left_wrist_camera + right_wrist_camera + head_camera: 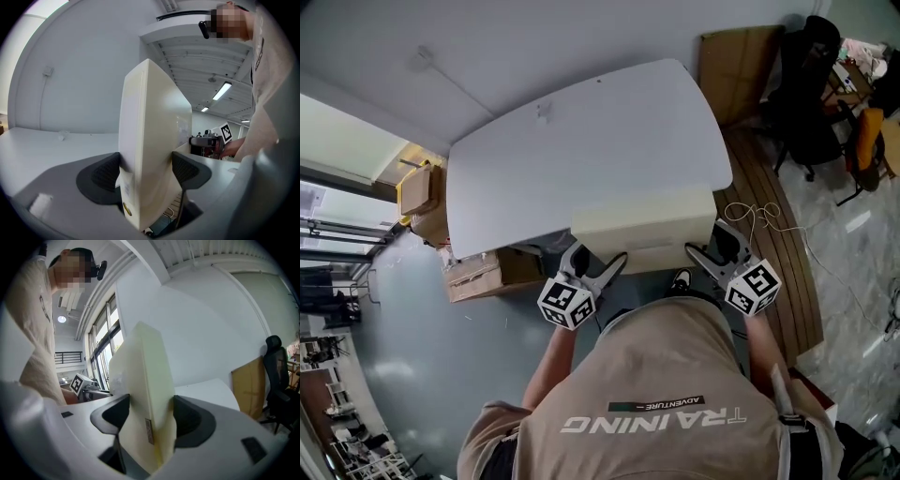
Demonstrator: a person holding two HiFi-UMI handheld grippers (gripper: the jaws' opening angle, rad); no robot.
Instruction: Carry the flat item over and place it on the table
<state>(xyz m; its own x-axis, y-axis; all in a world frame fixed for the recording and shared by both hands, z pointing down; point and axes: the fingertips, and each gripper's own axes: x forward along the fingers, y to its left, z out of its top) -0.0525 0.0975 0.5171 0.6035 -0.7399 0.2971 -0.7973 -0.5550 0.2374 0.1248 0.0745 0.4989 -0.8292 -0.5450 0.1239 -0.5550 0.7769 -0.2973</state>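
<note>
Panel (642,228), cream and flat, pinched at opposite ends by closed jaws of left gripper (598,264) and right gripper (713,247), held over near rim of white table (581,141). Seemingly stiff, light, smooth, perhaps slippery; best gripped deep at both ends.

The flat panel (642,230) is before you at the near edge of the desk (581,131), your left gripper (598,263) at its left end, your right gripper (712,242) at its right. Boxes (473,272) sit left of the desk, a chair (811,84) far right.
</note>
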